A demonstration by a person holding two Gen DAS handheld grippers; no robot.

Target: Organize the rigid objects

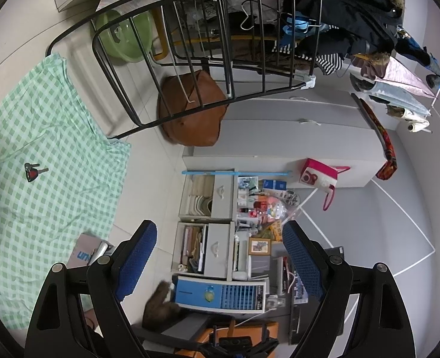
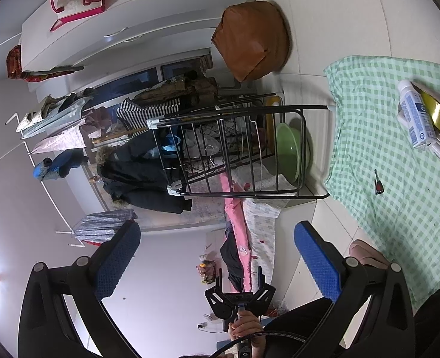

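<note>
Both my left gripper (image 1: 220, 256) and right gripper (image 2: 217, 256) gape empty; I lower squarely over the black-and-red keys (image 1: 34, 171) on the green checked cloth (image 1: 41, 119).

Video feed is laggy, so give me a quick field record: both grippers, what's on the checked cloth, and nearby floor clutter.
left gripper: open, holding nothing
right gripper: open, holding nothing
green checked cloth: spread on the floor
keys: lying on the cloth, apart from both grippers
white tube: on the cloth, resting against a box with a gold face
brown cushion: on the floor beyond the cloth
black wire rack: beside the cloth
</note>
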